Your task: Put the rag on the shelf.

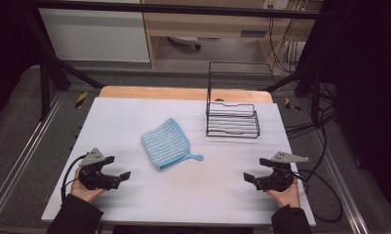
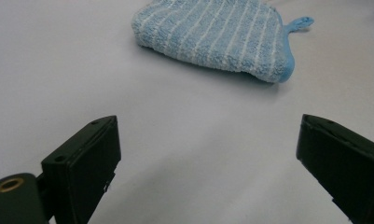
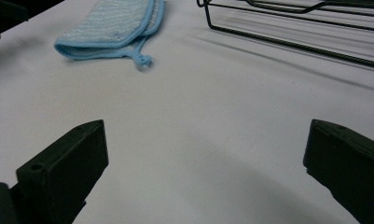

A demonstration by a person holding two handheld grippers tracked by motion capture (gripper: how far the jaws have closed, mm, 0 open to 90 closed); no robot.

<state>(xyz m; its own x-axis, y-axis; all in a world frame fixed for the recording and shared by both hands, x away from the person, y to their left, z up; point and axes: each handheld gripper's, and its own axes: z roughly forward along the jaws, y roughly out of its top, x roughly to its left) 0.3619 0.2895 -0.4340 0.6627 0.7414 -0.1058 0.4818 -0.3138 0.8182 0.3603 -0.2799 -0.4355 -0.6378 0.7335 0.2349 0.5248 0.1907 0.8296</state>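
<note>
Two grippers sat low at the near edge of the table point(image 1: 134, 204) in the high view, one in each of the person's hands. The left gripper point(image 1: 126, 174) was at the near left corner and the right gripper point(image 1: 247, 177) at the near right, well apart, their jaws pointing inward toward each other and spread, with nothing between them. A folded blue striped cloth point(image 1: 166, 143) lay flat near the middle of the table, its small hanging loop trailing toward the right. Beyond it, toward the far right, stood a black wire rack point(image 1: 233, 119) with a tall back frame, apart from the cloth. Cables trailed from both grippers over the table's sides.

From the left gripper view, the two black jaws stood wide apart over bare table surface point(image 2: 184, 154), holding nothing. The cloth point(image 2: 217, 37) lay ahead of them, beyond the jaw tips and not touching, with its blue-edged side and loop to the right.

From the right gripper view, the jaws were likewise spread wide and empty above the table point(image 3: 208, 140). The cloth point(image 3: 110, 28) lay farther off at upper left, its folded layers and loop facing the camera, and the lower wires of the rack point(image 3: 292, 37) ran across the upper right.
</note>
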